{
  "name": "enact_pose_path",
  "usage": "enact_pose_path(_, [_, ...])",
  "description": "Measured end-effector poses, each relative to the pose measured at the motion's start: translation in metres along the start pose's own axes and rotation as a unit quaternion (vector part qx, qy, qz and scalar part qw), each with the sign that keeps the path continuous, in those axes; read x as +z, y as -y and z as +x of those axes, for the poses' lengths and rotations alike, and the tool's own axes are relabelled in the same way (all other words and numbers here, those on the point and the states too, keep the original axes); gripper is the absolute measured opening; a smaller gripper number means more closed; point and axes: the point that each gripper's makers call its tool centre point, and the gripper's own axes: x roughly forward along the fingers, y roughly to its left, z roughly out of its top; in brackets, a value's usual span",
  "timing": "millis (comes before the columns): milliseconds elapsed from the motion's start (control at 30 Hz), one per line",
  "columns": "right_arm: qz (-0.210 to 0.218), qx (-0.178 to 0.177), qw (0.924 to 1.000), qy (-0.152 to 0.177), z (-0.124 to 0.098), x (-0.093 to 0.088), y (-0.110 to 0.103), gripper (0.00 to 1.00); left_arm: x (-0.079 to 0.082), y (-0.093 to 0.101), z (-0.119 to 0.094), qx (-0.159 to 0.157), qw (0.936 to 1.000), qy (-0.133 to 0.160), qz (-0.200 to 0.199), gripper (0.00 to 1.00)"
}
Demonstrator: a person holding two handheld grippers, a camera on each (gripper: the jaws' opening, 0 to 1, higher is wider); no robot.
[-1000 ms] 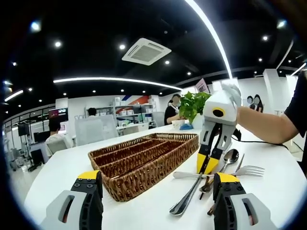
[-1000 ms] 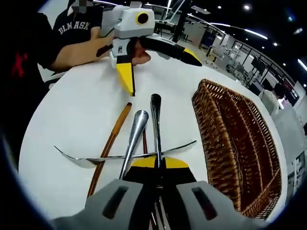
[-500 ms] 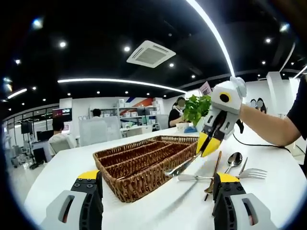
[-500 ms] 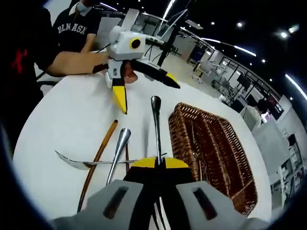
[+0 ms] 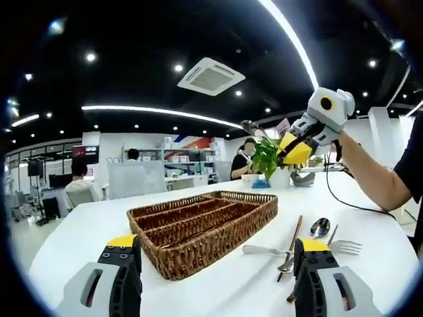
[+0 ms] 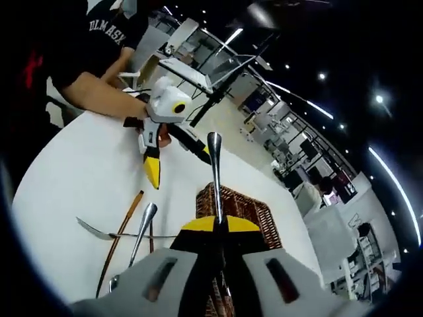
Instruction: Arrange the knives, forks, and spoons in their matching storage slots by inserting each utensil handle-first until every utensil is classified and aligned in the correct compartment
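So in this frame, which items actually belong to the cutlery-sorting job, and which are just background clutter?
Part of the job:
- right gripper, shut on a metal utensil
- left gripper, open
- wicker cutlery tray
- fork, spoon and wooden-handled utensil on the white table

Just lying about:
- potted plant
- monitors and shelves behind
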Motion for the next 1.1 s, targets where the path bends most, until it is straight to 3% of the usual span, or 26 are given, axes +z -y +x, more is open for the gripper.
enact_pose_path(400, [-0.009,-0.004,0.9998,-0.017,0.005,-0.010,0.001,0.01,-0.005,-0.010,0.000,0.028,0.9996,-0.009,-0.004,1.00])
enact_pose_path(1100, [-0.023,-0.016,0.9994,-0.022,0.024,-0.023,0.007,0.01,-0.004,-0.014,-0.003,0.035,0.9994,-0.006,0.000,1.00])
